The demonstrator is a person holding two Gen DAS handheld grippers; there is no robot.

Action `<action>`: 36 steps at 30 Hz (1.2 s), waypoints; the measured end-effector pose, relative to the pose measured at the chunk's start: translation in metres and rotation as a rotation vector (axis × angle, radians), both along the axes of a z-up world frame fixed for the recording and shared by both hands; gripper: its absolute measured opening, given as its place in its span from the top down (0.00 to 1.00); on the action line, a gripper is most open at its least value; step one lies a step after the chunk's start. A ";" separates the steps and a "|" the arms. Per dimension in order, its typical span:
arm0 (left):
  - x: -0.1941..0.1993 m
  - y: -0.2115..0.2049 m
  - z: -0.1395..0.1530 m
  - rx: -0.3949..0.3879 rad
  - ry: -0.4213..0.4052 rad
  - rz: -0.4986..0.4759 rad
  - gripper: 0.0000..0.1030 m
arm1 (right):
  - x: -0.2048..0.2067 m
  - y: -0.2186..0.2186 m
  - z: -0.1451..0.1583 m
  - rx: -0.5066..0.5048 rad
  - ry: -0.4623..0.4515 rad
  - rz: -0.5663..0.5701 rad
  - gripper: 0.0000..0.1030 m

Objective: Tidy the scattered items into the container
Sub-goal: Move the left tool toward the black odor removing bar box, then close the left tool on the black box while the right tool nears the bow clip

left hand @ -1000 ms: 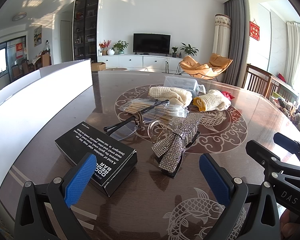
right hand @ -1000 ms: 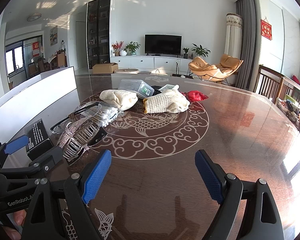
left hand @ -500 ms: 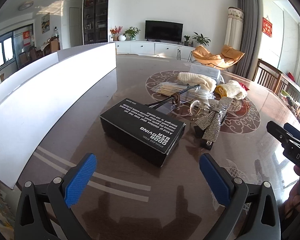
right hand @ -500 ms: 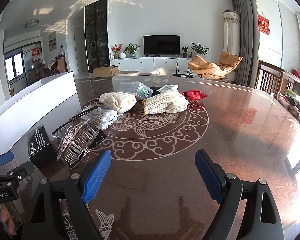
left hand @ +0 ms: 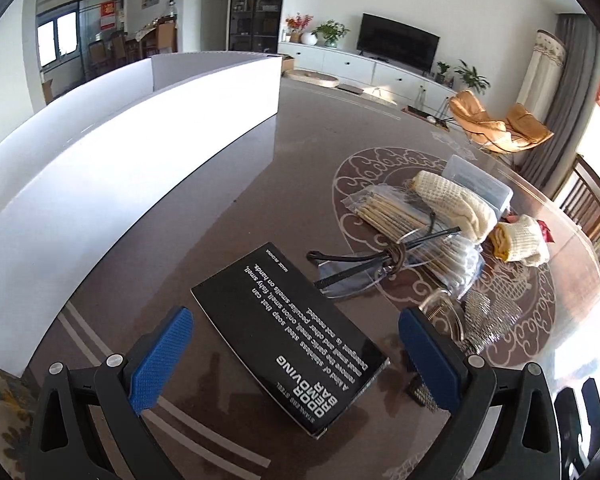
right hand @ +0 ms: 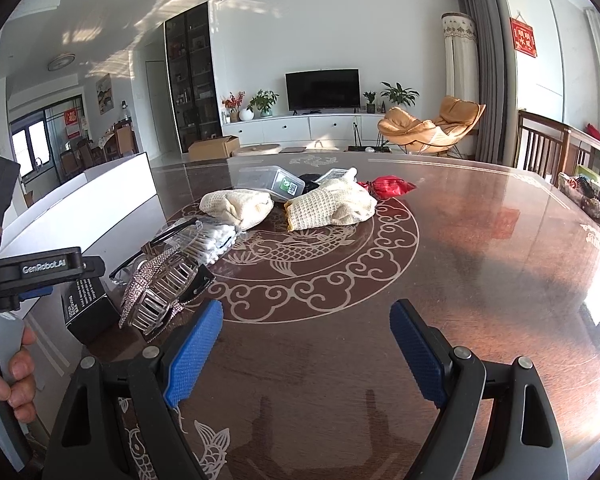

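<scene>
A black box with white lettering [left hand: 288,336] lies flat on the dark table, between the fingers of my left gripper [left hand: 296,354]. That gripper is open and its blue pads [left hand: 160,360] stand clear of the box on both sides. The tall white container [left hand: 120,168] runs along the left. Past the box lie black-framed glasses [left hand: 364,264], a packet of cotton swabs [left hand: 400,216] and a rhinestone hair clip [left hand: 484,320]. My right gripper [right hand: 306,348] is open over bare table, with the hair clip [right hand: 160,292] to its left.
Two cream knitted cloths [right hand: 236,204] [right hand: 332,204], a clear plastic box [right hand: 268,180] and a red bag [right hand: 388,186] sit on the round fish pattern. A hand [right hand: 12,380] holds the left gripper's handle. Wooden chairs [right hand: 540,140] stand at the right edge.
My left gripper has swung left and tipped down toward the black box, which now lies between its fingers. The right gripper has stayed in place.
</scene>
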State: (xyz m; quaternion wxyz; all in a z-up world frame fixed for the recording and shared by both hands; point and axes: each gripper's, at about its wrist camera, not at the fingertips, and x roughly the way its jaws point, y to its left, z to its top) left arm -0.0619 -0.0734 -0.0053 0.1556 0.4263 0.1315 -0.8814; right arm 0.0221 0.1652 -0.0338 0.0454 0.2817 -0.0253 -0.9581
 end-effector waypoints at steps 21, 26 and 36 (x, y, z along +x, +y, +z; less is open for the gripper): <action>0.001 -0.021 -0.033 -0.059 -0.140 -0.085 0.00 | 0.002 0.003 0.001 -0.030 0.008 0.017 0.16; 0.009 -0.033 -0.033 -0.074 -0.112 -0.162 0.00 | -0.010 -0.012 -0.002 -0.106 -0.108 0.089 0.16; 0.006 -0.051 -0.036 -0.071 -0.116 -0.182 0.00 | -0.084 -0.095 -0.024 -0.250 -0.379 0.130 0.16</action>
